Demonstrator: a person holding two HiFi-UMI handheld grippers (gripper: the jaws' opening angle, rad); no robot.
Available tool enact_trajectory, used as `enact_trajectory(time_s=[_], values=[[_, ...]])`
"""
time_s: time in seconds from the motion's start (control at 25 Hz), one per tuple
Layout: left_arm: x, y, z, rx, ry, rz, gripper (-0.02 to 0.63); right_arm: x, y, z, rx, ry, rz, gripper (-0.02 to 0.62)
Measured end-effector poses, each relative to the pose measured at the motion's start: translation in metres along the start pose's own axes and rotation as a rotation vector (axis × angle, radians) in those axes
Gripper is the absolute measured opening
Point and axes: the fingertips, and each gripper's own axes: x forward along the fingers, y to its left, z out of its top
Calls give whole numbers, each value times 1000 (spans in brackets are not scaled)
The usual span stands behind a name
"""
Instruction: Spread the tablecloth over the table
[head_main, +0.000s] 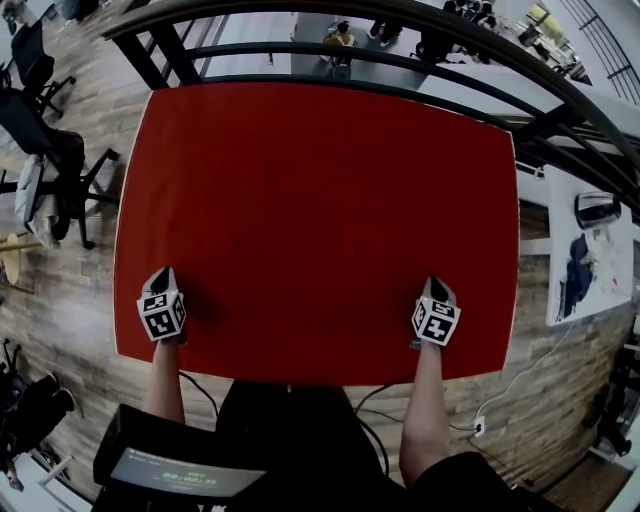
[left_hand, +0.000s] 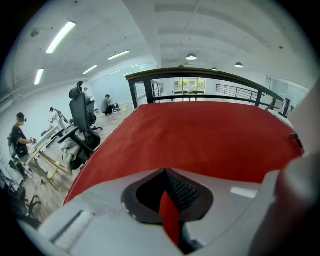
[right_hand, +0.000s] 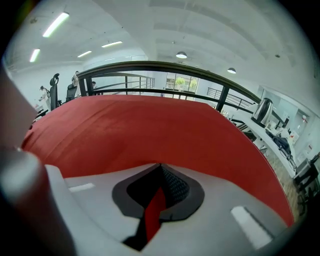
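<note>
**A:** Where is the tablecloth (head_main: 320, 220)?

**B:** The red tablecloth lies flat and smooth over the whole bench, from the near edge to the far one. The bench top is hidden beneath it.

**A:** And the tongs?

**B:** The left tongs (head_main: 163, 278) are pinched tight on a fold of the cloth by its near-left corner. The right tongs (head_main: 437, 288) are pinched tight on a fold by its near-right corner.

**A:** The room?

**B:** A pale wooden floor (head_main: 70, 300) runs all round. A black railing (head_main: 400, 45) curves along the far side. Black office chairs (head_main: 50, 150) stand on the left and a white bench (head_main: 590, 260) on the right. Strip lights (left_hand: 60, 37) glow on the ceiling.
</note>
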Motion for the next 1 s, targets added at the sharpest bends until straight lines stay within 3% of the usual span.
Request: enact_trajectory(time_s=[0.08,0.2,0.44,0.64,0.84,1.0], values=[[-2,7,-22,-51,15,8,8,0,1,1,-6,-15,3,8],[-3,11,-31,-105,-29,-8,8,2,1,2,-4,-34,11,8],[4,21,-24,-84,-40,0,8,8,8,7,-10,-36,39,8],[1,24,-23,-24,-62,-54,9,-3,14,3,-11,-69,7,8],[-48,2,-14,62,-192,-144,8,-100,33,-21,54,-208,73,8],[-130,-29,-50,81,-285,-283,8,-209,82,-76,132,-285,151,8]])
